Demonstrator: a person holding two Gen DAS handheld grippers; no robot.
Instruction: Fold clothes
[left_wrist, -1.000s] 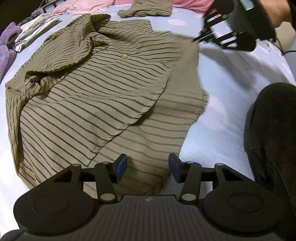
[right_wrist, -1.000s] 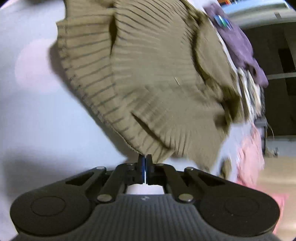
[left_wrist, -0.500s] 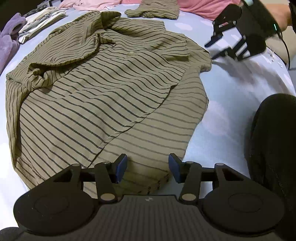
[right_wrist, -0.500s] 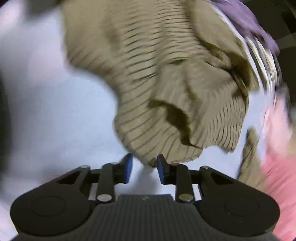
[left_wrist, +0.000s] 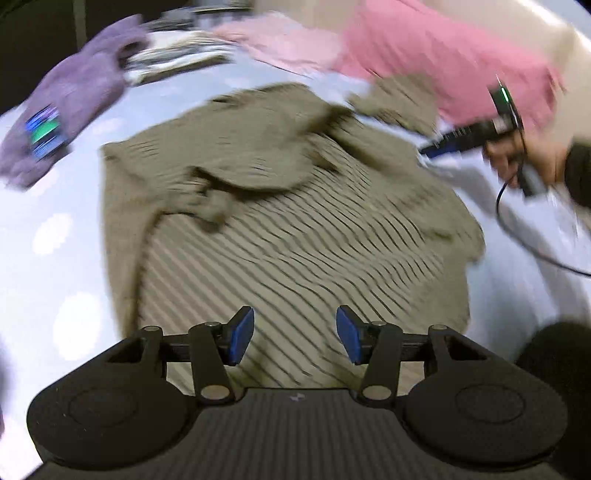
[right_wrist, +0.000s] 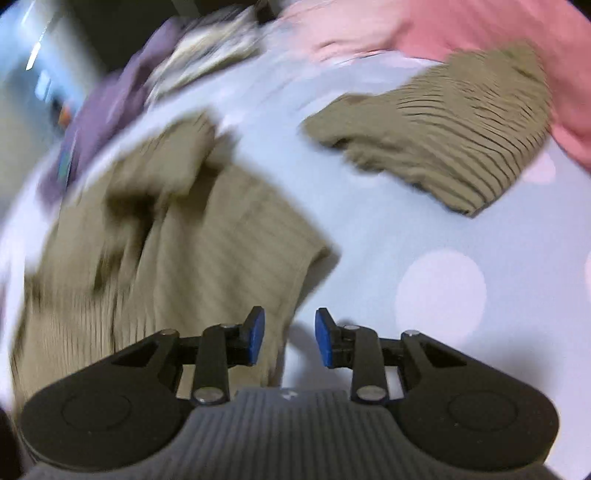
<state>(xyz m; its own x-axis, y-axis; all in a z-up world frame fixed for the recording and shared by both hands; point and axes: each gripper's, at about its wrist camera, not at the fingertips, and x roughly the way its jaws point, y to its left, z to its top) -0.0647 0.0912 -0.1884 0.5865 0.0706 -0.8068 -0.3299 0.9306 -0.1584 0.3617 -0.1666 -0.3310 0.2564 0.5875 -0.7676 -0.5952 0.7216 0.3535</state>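
Observation:
An olive shirt with dark stripes (left_wrist: 295, 236) lies spread and partly folded on the pale blue dotted bed sheet (left_wrist: 55, 258). My left gripper (left_wrist: 294, 334) is open and empty, hovering over the shirt's near hem. My right gripper (right_wrist: 289, 341) is open and empty above the shirt's right edge (right_wrist: 177, 258); it also shows in the left wrist view (left_wrist: 434, 149) at the shirt's far right side. Both views are blurred by motion.
A second olive striped piece (right_wrist: 450, 147) lies folded at the back. Pink garments (left_wrist: 424, 51) lie behind it. A purple garment (left_wrist: 74, 103) and a pale folded pile (left_wrist: 177, 55) lie at the far left. A dark-clothed knee (left_wrist: 554, 354) is at the right.
My right gripper let go of the shirt's edge, opened, and swung round to the shirt's far right side. My left gripper stayed open and moved forward over the hem.

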